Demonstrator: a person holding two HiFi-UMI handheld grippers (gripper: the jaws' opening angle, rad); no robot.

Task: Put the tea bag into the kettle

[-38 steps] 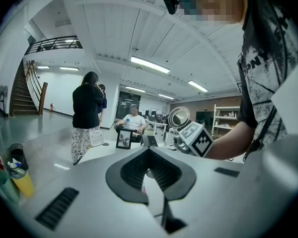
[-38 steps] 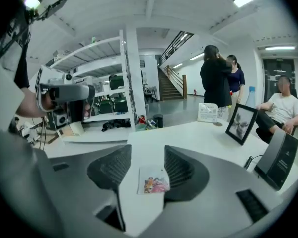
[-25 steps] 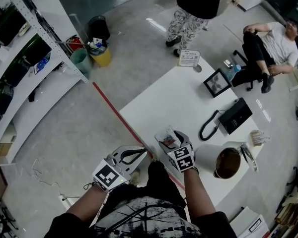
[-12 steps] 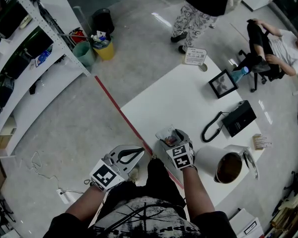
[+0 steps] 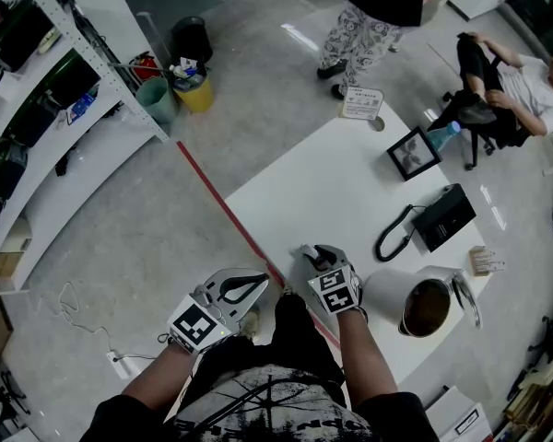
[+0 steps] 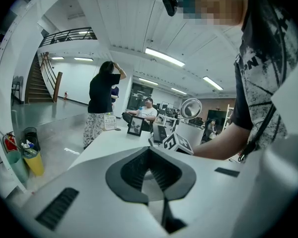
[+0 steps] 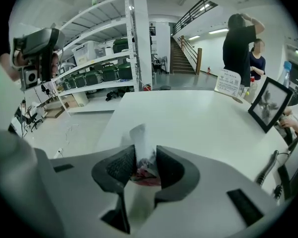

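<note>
Tea bag: a small pale sachet [image 7: 137, 135] with red print, standing between the pads of the right hand-held gripper [image 7: 145, 155] at the near corner of the bench [image 5: 323, 182].
Handling: I judge it very light, thin and limp. The wrapper looks slick and easy to crumple, so a gentle pinch should do, and a hard squeeze could tear it.
Hold: the pads take it at its lower middle and its top pokes out above the jaws. That free end is likely to flop on the way. I cannot tell whether a string hangs from it.
Right hand-held gripper: its jaws have just been closing and now clamp on the tea bag. In the head view it [image 5: 315, 254] points down at the bench.
Left hand-held gripper: jaws together with nothing between them [image 6: 149, 152]. It is held off the bench's near side [image 5: 258, 282], clear of the work.
Kettle: white [image 5: 385, 293], near the right hand-held gripper on its right, mouth up and wide, lid [image 5: 465, 295] tipped back on the far side. The opening looks roomy for so small a thing.
Edge: the grip sits close to the bench's near-left edge, above the red line [image 5: 217, 201] on the floor. A slip here could send the bag off the bench.
Open room: bare bench lies between the right hand-held gripper and the kettle. A phone [image 5: 440, 215] and its cord [image 5: 392, 233] lie just beyond the kettle, off that line.
</note>
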